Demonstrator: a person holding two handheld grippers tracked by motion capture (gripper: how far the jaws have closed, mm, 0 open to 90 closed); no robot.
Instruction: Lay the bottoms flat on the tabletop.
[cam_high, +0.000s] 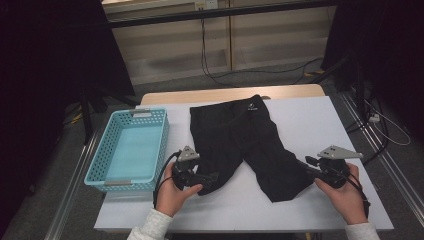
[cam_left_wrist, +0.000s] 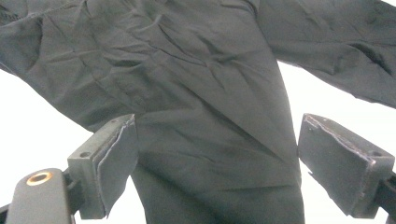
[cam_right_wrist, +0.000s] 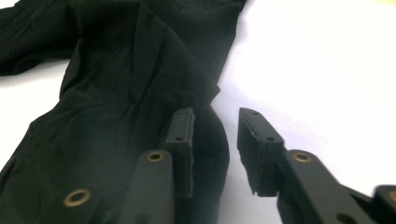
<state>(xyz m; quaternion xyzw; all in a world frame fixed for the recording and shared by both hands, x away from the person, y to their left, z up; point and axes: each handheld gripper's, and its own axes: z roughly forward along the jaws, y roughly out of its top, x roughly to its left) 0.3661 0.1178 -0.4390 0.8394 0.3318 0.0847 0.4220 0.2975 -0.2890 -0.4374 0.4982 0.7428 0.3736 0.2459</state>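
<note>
A pair of black stretch-fabric shorts (cam_high: 245, 142) lies spread flat across the middle of the white worktop (cam_high: 320, 120), waistband toward the far edge and the two leg ends pointing to the near edge.

The left gripper (cam_high: 212, 177) sits at the hem of the left leg; in the left gripper view its jaws stand wide apart with the leg cloth (cam_left_wrist: 210, 140) lying between them, unpinched, so it is released. The right gripper (cam_high: 306, 167) is at the hem of the other leg, near the right side of the near edge. Its jaws are parted a little, one pad resting against the hem's edge (cam_right_wrist: 205, 140) and nothing clamped between them, so it grips nothing.

A light blue perforated plastic basket (cam_high: 131, 149) stands along the left edge, just beside the left gripper.

The likely risk: either gripper closing on only the top layer, or on a thin fold at the hem, so the slick cloth slides out on lifting. Uneven grips would drag the shorts askew.
</note>
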